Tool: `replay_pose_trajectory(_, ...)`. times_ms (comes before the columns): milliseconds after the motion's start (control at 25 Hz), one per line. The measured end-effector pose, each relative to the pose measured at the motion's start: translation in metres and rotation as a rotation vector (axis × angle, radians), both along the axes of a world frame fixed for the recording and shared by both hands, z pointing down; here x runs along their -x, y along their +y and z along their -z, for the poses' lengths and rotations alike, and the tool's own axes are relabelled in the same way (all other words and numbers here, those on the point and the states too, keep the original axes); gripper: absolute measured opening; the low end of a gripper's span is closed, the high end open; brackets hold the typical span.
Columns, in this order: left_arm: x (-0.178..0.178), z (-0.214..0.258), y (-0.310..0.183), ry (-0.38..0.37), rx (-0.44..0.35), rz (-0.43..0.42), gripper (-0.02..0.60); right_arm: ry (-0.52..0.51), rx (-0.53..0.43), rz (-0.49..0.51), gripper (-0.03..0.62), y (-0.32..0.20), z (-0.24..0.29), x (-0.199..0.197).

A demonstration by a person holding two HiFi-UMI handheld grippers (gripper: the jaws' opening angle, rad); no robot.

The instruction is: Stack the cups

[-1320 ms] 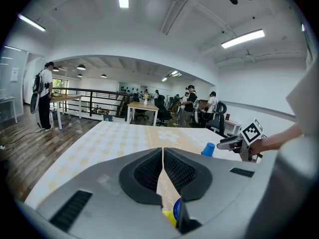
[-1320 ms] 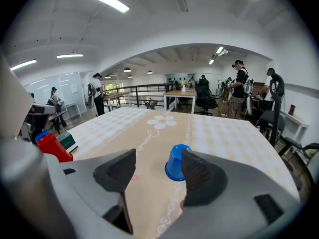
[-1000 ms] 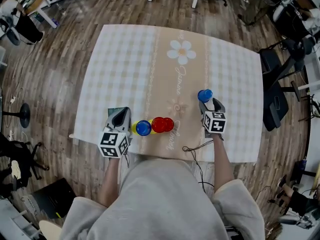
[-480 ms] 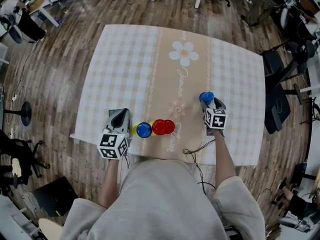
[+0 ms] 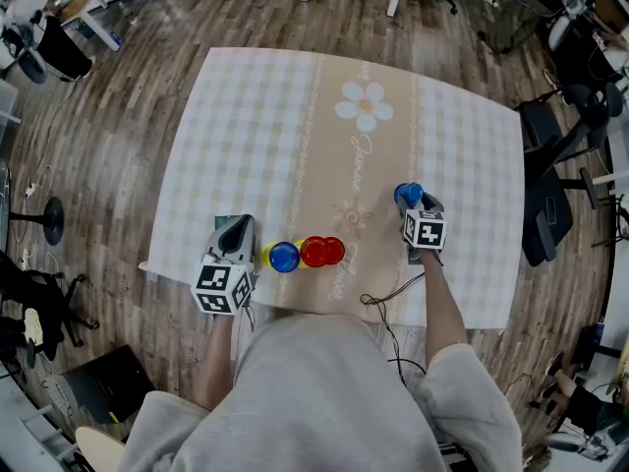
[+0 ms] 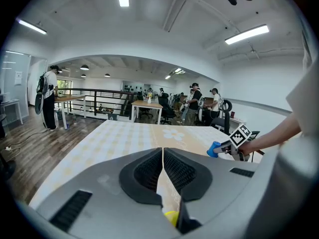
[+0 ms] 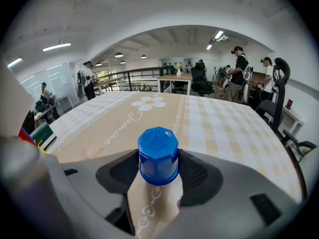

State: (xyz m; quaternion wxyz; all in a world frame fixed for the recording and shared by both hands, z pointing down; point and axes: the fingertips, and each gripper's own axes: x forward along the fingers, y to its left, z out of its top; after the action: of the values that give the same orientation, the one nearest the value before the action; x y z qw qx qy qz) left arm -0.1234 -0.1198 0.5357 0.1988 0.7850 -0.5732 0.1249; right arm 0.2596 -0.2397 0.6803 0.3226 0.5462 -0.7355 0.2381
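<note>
The left gripper (image 5: 236, 232) sits low at the bench's (image 5: 246, 126) near edge, its fingers (image 6: 144, 176) together on nothing. Just right of them stand a yellow cup (image 5: 265, 255), a blue cup (image 5: 284, 257) and what look like 2 red cups (image 5: 322, 251), in a close-set row. Well right of that row, the right gripper (image 5: 412, 205) has its fingers clamped on a second blue cup (image 7: 158, 156), closed end up. To stack cleanly, I judge it should carry this cup left, keep it level, centre it over 1 cup, then lower before letting go.

Left tool (image 5: 236, 230): jaws pressed together, empty, low at near edge of surface (image 5: 246, 126). Right tool (image 5: 413, 205): clamped around blue cup (image 7: 158, 155), forearm extended.
</note>
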Motion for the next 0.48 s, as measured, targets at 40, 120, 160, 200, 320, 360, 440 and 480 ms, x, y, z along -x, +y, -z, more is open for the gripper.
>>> replay_pose_trajectory(40, 0.000, 0.000, 0.000, 0.000, 0.001, 0.000, 0.020, 0.002, 0.000, -0.001, 0.242, 0.000, 0.000, -0.001)
replay_pose_trajectory(120, 0.000, 0.000, 0.000, 0.001, 0.000, 0.001, 0.020, 0.004, -0.002, 0.001, 0.241, 0.000, 0.000, -0.001)
replay_pose_trajectory(160, 0.000, 0.000, 0.000, 0.001, -0.001, 0.001, 0.020, 0.005, -0.001, 0.002, 0.239, 0.000, -0.001, -0.001)
replay_pose_trajectory(200, 0.000, 0.001, -0.001, 0.001, -0.002, 0.001, 0.020, 0.006, 0.000, 0.004, 0.239, 0.000, -0.001, -0.001)
replay_pose_trajectory(320, 0.000, 0.002, 0.000, 0.002, -0.004, 0.002, 0.020, 0.005, 0.006, 0.011, 0.239, 0.000, 0.001, -0.001)
replay_pose_trajectory(360, 0.001, 0.002, 0.000, 0.003, -0.004, 0.002, 0.020, 0.004, 0.003, 0.013, 0.239, 0.001, 0.003, -0.001)
replay_pose_trajectory(440, 0.001, 0.002, 0.000, 0.003, -0.006, 0.003, 0.020, -0.001, -0.011, 0.023, 0.239, 0.001, 0.009, 0.003)
replay_pose_trajectory(480, 0.002, 0.001, 0.001, 0.003, -0.006, 0.003, 0.020, -0.004, -0.020, 0.033, 0.239, 0.001, 0.013, 0.006)
